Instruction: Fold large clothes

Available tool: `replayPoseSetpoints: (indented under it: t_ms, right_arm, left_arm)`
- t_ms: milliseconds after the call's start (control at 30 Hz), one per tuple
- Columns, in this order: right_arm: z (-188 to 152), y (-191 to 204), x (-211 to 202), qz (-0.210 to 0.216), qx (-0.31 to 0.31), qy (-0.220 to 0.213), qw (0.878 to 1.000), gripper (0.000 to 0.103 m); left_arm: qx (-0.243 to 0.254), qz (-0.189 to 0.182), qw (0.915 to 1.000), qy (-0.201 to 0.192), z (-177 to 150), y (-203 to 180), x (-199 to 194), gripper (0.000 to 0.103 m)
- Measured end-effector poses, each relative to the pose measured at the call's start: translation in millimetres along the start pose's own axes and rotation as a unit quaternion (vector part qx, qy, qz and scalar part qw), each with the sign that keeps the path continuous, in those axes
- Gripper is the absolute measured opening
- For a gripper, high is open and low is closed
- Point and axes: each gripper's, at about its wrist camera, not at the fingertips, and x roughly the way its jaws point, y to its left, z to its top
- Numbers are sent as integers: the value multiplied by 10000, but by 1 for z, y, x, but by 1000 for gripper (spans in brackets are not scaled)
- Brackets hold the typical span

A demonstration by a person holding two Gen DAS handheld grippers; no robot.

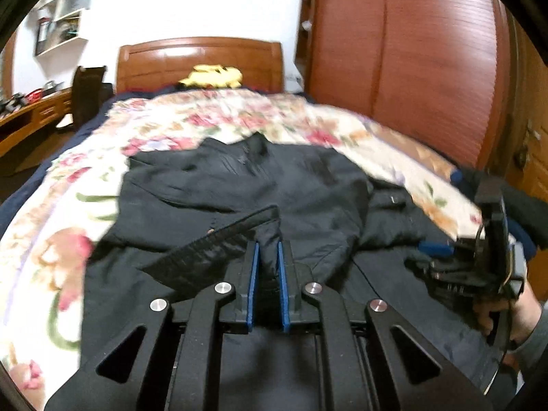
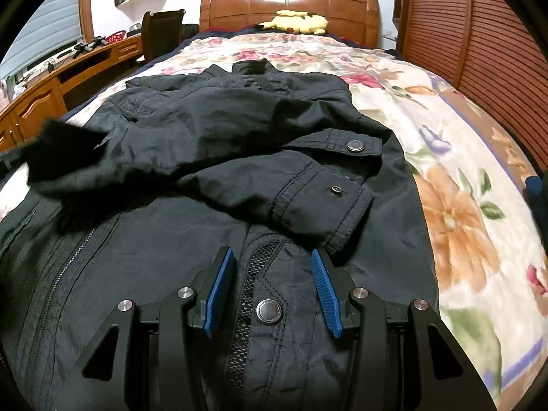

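Observation:
A large black jacket (image 1: 246, 185) lies spread on the floral bedspread (image 1: 205, 120), collar toward the headboard. My left gripper (image 1: 268, 245) is shut on a ribbed cuff and sleeve of the jacket and holds it lifted above the jacket's body. In the right wrist view the jacket (image 2: 212, 130) lies with a sleeve folded across the chest, its cuff (image 2: 328, 202) showing snaps. My right gripper (image 2: 272, 257) is open and empty just above the jacket's front placket and zipper. The right gripper also shows at the right edge of the left wrist view (image 1: 441, 250).
A wooden headboard (image 2: 291, 3) with a yellow plush toy (image 2: 294, 22) stands at the far end. A wooden wardrobe (image 2: 472, 34) runs along the right side. A desk (image 2: 68, 75) and a dark chair (image 2: 161, 30) stand at the left. Floral bedspread (image 2: 462, 205) shows right of the jacket.

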Motion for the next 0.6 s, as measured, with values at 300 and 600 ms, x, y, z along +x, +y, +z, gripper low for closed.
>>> replayPoseSetpoints:
  t_ms: [300, 600]
  right_arm:
    - [0, 1, 0, -8, -16, 5, 10000, 49]
    - [0, 0, 1, -13, -33, 13, 10000, 49]
  left_arm:
    - [-318, 58, 9990, -303, -1, 32, -36, 12]
    - [-372, 106, 9991, -192, -8, 48, -41, 49]
